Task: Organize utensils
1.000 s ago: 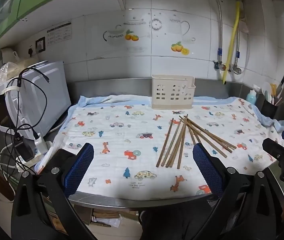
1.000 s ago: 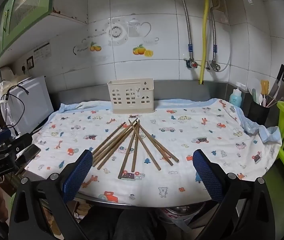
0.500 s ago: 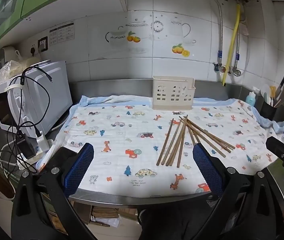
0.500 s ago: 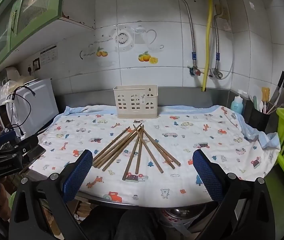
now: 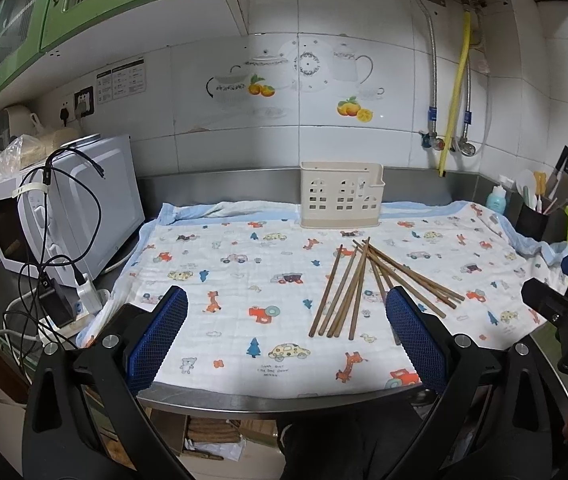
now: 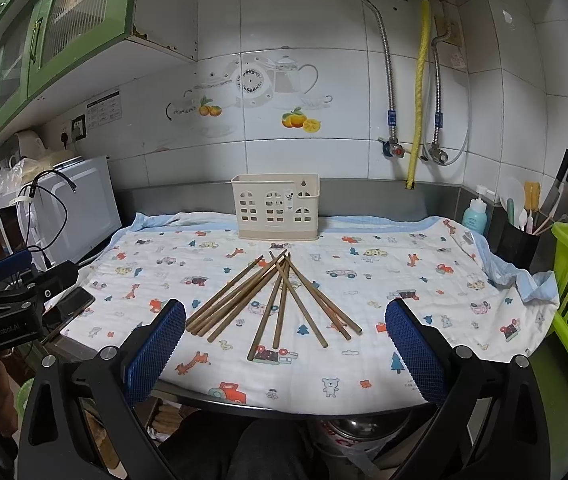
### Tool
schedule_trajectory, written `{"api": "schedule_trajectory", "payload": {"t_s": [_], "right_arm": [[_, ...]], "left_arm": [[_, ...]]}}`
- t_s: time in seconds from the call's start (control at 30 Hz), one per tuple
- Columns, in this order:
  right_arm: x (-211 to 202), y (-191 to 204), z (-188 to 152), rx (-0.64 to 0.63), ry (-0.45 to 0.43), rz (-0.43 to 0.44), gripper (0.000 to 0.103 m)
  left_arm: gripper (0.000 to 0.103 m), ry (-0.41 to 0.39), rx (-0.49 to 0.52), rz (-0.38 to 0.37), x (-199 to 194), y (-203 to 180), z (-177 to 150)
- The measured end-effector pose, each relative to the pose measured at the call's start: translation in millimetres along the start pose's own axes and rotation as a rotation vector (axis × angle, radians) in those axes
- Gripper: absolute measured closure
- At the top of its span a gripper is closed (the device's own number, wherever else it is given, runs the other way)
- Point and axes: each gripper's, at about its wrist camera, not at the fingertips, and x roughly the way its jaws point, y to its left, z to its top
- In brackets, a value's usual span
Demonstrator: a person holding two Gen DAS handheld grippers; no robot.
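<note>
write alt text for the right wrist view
Brown chopsticks lie fanned out on a cartoon-print cloth, in front of an empty-looking cream utensil holder by the tiled wall. The open right gripper frames them from below.

Brown chopsticks [image 6: 272, 300] lie on a white cloth [image 6: 383, 280] printed with small cars, giraffes and trees, pale blue at its border. The holder [image 6: 276, 206] is cream. Both tools' pads [image 5: 158, 336] look blue, seemingly mesh-textured.

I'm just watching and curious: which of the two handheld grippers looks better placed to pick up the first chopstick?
Probably the right gripper: the chopsticks lie centred between its open jaws. For the left gripper, also open, they sit off toward its right finger.
</note>
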Motion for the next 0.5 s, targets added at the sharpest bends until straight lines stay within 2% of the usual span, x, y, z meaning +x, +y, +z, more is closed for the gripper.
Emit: {"api": "schedule_trajectory", "payload": {"t_s": [0.5], "right_arm": [[-0.7, 0.3, -1.8, 0.003, -0.003, -0.002, 0.006]], "left_arm": [[0.005, -0.003, 0.008, -0.001, 0.5, -0.9, 0.1]]}}
